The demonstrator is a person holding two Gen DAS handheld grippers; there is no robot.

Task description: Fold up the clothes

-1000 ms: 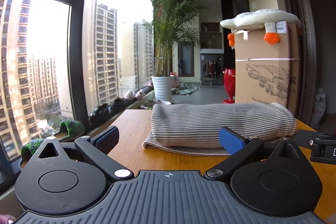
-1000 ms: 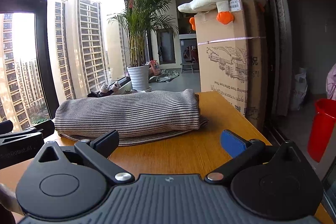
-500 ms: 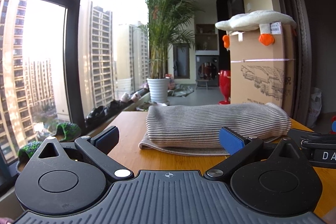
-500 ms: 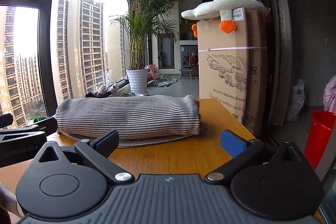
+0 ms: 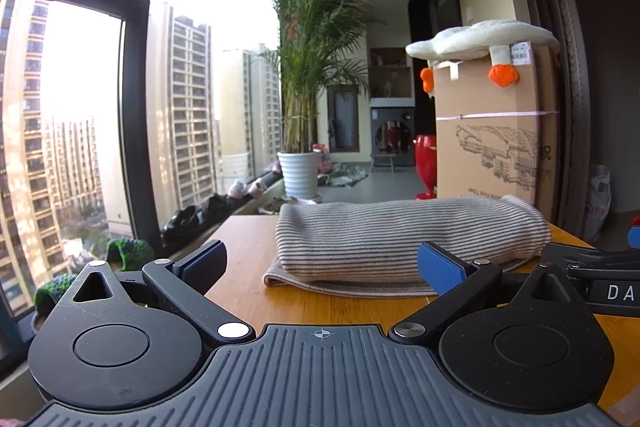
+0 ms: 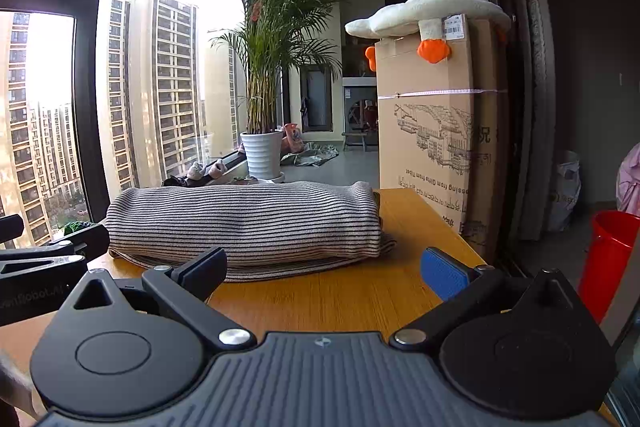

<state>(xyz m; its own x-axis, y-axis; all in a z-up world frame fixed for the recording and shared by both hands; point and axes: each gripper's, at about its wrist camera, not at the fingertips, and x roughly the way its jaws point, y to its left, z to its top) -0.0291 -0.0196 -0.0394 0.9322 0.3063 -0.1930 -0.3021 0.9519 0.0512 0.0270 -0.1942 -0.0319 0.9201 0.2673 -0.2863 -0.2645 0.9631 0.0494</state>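
Lying across the middle of both views, the folded grey-and-dark striped knit garment [image 5: 404,241] rests flat on the orange-brown wooden tabletop [image 5: 248,251], with a thinner layer of the same fabric protruding under its lower edge. In the left wrist view the garment occupies the centre right of the frame; in the right wrist view [image 6: 244,223] it occupies the centre left.

The left hand-held gripper [image 5: 320,267] sits at the lower centre of its frame with both fingers spread wide apart and nothing between them; its blue pads [image 5: 440,269] stand short of the garment, the right pad overlapping the lower fabric edge in the picture only. The right hand-held gripper [image 6: 324,269] is likewise spread wide and empty, positioned over bare tabletop [image 6: 420,223] just in front of the garment's right end.

Each gripper appears in the other's view: the right unit enters at the right edge of the left wrist frame, the left unit at the left edge of the right wrist frame.

Background items: a tall brown printed cardboard box [image 6: 436,115] at the right of the tabletop, a white plush toy with orange feet [image 6: 428,17] on top of it, a green palm in a ribbed white pot [image 6: 264,151] at frame centre, and a red plastic bucket [image 6: 608,259] at the right edge of the right wrist frame
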